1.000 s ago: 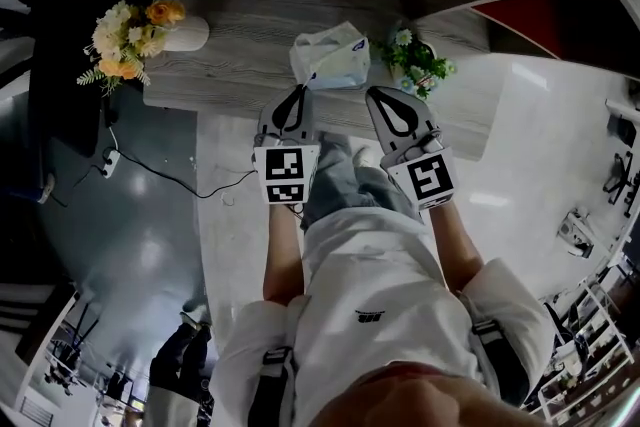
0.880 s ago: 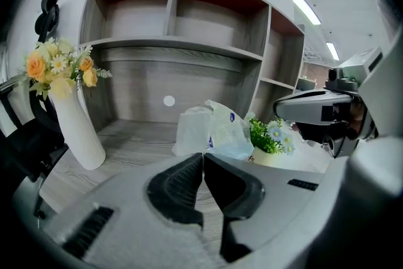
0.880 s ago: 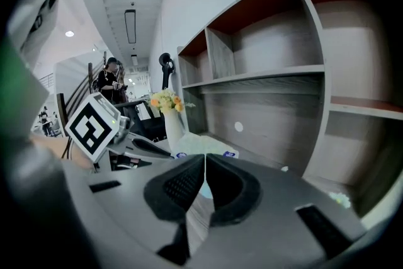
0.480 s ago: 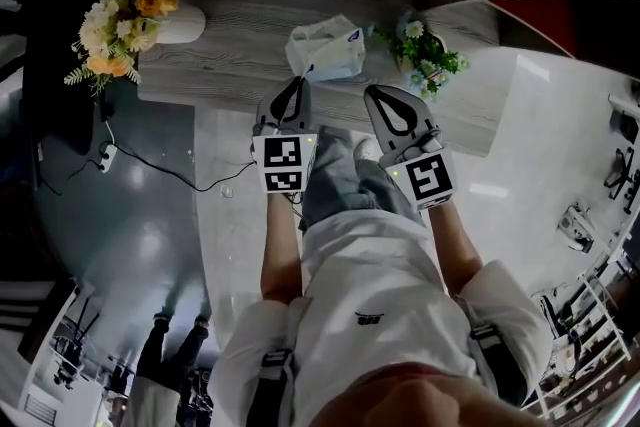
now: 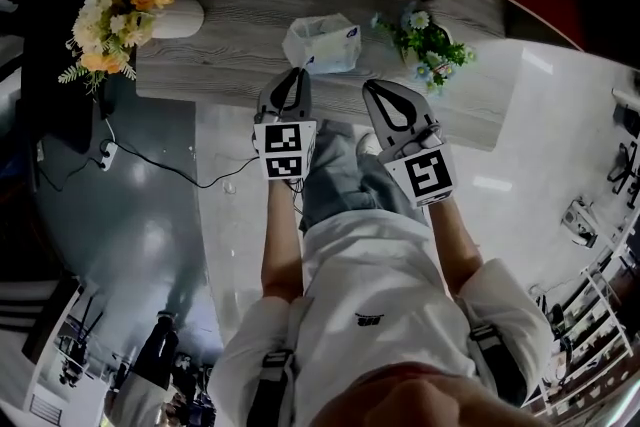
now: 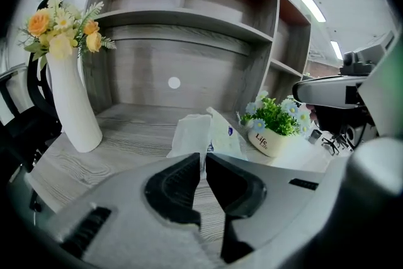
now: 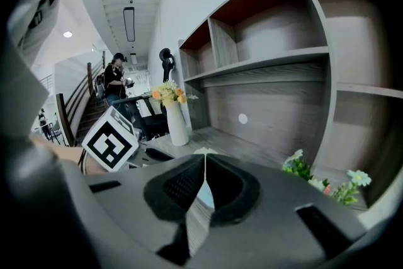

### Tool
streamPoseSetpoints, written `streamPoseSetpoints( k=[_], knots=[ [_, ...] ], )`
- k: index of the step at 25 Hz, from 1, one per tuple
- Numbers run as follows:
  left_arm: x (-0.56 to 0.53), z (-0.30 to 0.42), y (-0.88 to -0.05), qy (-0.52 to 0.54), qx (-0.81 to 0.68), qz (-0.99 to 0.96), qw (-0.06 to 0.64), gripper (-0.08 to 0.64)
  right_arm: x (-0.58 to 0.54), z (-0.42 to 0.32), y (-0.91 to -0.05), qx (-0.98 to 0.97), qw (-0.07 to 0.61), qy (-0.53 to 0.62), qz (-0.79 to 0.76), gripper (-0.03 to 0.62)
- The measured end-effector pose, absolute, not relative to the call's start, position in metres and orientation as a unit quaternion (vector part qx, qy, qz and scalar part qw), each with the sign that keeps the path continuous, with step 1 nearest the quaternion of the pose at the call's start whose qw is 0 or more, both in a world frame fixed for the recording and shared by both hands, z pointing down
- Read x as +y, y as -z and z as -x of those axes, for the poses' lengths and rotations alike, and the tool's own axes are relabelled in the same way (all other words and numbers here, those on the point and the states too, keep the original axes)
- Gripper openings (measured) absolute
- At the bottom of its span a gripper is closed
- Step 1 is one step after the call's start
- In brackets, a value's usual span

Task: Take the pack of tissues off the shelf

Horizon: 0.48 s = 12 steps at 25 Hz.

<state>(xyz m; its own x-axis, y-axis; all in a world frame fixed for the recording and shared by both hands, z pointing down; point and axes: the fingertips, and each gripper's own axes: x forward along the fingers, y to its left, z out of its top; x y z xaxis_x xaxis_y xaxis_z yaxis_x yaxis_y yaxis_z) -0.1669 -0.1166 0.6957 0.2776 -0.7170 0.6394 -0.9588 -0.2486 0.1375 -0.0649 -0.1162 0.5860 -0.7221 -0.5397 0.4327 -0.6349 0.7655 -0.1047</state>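
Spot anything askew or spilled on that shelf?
Nothing spilled. The tissue pack sits slightly skewed to the shelf edge, a tissue poking up; vase and potted plant stand upright.

Left gripper (image 6: 203, 159) jaws together, tissue pack (image 6: 200, 133) just beyond on shelf (image 6: 135, 130), vase (image 6: 69, 104) and plant (image 6: 274, 119) flanking it

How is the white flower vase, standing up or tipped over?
Standing up: in the left gripper view the white vase rests base-down on the shelf, flowers pointing up.

White vase (image 6: 70, 107), yellow-orange flowers (image 6: 62, 31), far left; small potted plant (image 6: 271, 127) right, well apart.
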Motion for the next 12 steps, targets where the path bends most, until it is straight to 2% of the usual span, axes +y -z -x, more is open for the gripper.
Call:
streamPoseSetpoints(
  k=[5, 7, 12],
  knots=[
    [-0.112, 0.168, -0.698, -0.23, -0.556, -0.754, 0.263, 0.037, -0.112, 0.066, -0.588, -0.92, 0.196, -0.124, -0.316, 0.028],
    [-0.11, 0.17, -0.699, -0.231, -0.557, -0.753, 0.265, 0.073, -0.111, 0.068, -0.59, -0.92, 0.197, -0.123, -0.314, 0.028],
    [-0.104, 0.174, -0.693, -0.229, -0.561, -0.75, 0.264, 0.077, -0.109, 0.072, -0.59, -0.921, 0.198, -0.12, -0.313, 0.026]
  ],
)
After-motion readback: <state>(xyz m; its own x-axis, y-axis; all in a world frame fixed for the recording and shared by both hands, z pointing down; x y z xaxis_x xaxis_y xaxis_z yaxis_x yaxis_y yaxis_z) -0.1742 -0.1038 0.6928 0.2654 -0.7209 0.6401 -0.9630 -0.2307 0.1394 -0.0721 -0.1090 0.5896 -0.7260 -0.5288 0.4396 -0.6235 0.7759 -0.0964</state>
